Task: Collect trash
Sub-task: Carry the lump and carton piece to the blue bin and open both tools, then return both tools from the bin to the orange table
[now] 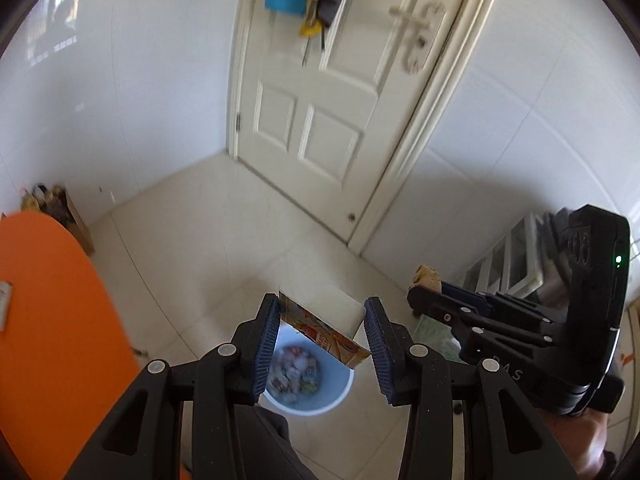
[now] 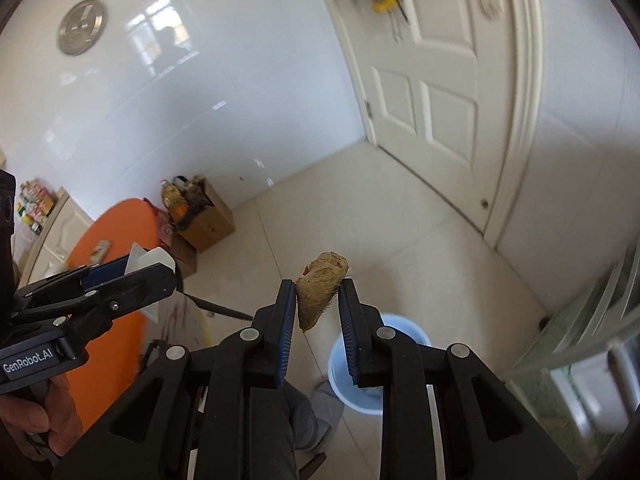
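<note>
Already the blue bin (image 1: pixel 308 384) on the floor (image 1: pixel 224 216) holds a heap of mixed scraps, so part of the collecting looks done, and two more pieces are on their way. The left gripper (image 1: pixel 322 334) hangs directly above the bin with a flat printed wrapper (image 1: pixel 324 322) spanning the gap between its blue pads (image 1: pixel 266 344); the jaws stand fairly wide with the wrapper's edges meeting each pad, so it appears lightly pinched rather than squeezed flat. The right gripper (image 2: pixel 318 300) holds a brown, fibrous lump (image 2: pixel 320 286), something like a husk or peel, between its fingers; the lump touches the left pad clearly and seems to meet the right one only near the tip, so the hold looks shallow. From the right wrist view, the bin (image 2: pixel 378 372) sits below and a little to the right of that lump, partly hidden behind the gripper's finger. What is left, as I judge it, is to release the wrapper, which is well placed to fall in, then bring the lump over the opening and let go. Whether more rubbish waits is unclear: the orange table (image 1: pixel 52 320) carries a small flat item or two, but these are too blurred to call trash.
</note>
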`<move>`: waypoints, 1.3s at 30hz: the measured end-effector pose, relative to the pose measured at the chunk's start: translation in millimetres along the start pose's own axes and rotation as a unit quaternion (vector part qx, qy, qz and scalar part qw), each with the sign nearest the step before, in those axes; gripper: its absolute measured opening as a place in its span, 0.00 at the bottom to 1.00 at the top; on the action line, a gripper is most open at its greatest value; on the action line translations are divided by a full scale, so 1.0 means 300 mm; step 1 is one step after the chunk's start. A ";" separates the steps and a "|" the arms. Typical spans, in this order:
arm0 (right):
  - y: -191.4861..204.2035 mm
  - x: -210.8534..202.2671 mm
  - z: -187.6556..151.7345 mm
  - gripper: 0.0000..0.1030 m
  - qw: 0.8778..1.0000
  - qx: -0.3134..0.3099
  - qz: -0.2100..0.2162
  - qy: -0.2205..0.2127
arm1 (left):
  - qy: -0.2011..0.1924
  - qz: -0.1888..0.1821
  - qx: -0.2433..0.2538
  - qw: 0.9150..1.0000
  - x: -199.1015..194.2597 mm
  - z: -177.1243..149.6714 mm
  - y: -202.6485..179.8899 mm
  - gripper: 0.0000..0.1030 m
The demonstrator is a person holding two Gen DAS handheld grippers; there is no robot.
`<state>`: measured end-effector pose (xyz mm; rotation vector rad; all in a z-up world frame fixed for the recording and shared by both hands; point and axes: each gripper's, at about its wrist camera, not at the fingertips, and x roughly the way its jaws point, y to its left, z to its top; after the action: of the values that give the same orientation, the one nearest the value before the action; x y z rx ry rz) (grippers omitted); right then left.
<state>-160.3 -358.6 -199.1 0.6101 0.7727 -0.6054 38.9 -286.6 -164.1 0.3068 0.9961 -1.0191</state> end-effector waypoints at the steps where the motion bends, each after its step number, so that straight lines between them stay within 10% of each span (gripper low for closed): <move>1: -0.034 0.032 -0.013 0.21 1.000 0.009 -0.003 0.010 | 0.018 -0.005 -0.007 1.000 0.047 -0.009 0.004 0.38; 13: -0.267 0.388 -0.101 0.24 0.990 0.089 0.005 0.112 | 0.164 -0.008 -0.027 0.986 0.450 -0.001 0.045 0.39; 17: -0.308 0.416 -0.112 0.30 0.987 0.106 -0.004 0.124 | 0.181 0.008 -0.026 0.983 0.531 0.072 0.065 0.62; 26: -0.305 0.341 -0.119 0.97 0.988 0.114 -0.043 0.099 | 0.156 0.040 -0.012 0.987 0.555 0.165 0.069 0.79; 39: -0.144 0.066 0.000 1.00 0.994 0.098 -0.050 0.014 | 0.003 0.055 0.006 0.998 0.013 0.060 -0.026 0.82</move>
<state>-178.9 -393.0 -226.3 0.7637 0.7794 -0.7722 43.1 -304.4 -155.7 0.3704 0.9689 -0.9244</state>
